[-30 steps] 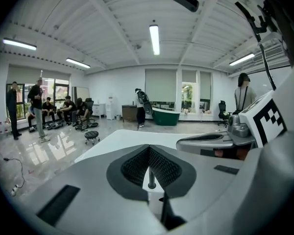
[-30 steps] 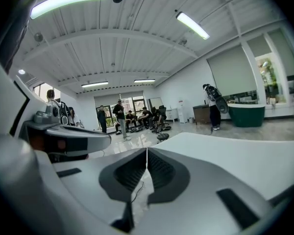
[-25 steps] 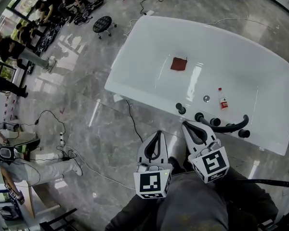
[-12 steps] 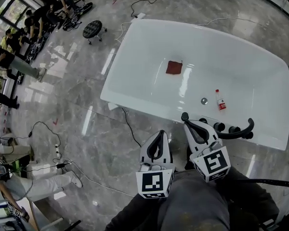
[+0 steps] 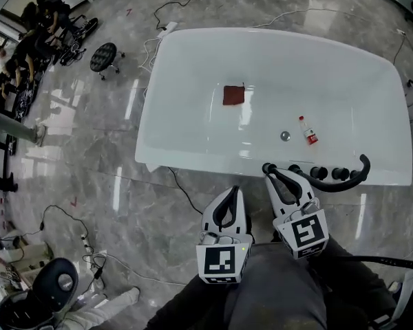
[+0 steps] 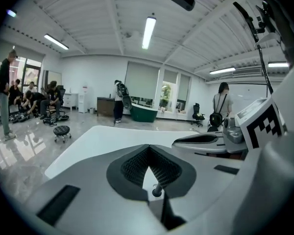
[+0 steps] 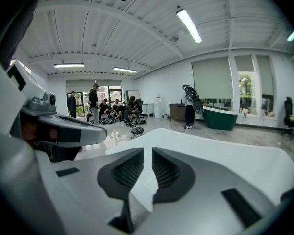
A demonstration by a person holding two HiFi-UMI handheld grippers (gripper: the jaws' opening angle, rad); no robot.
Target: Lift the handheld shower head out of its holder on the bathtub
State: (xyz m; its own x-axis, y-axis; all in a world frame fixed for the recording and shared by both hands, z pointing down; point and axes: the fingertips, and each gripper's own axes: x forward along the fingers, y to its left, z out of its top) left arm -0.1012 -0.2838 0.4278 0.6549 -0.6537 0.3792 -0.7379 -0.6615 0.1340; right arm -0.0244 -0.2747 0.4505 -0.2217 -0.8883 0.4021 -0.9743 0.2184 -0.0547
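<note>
Hovering short of the tub (image 5: 193, 160) with both tongs, so nothing of the lift is done yet. Shower head (image 5: 330, 184) sits in its holder on the near rim, a black curved piece running under the row of knobs (image 5: 320, 173) and hooking up at the far right end; untouched. Right tongs (image 5: 270, 174) are the closer pair, tips just at the rim by the leftmost knob, beside the shower head but not on it. In the right gripper view those tongs (image 7: 147, 153) show a narrow gap and are opening, with only white tub surface between them. Left tongs (image 5: 233, 190) hang back over the floor, clear of the rim; in the left gripper view their tips (image 6: 148, 148) meet, with nothing held. Inside the tub lie a cloth (image 5: 233, 95) and a bottle (image 5: 308, 130), neither in my way. Left to do, as I judge it: widen the right tongs, slide them right along the rim, close on the handle, raise it clear of the holder.
</note>
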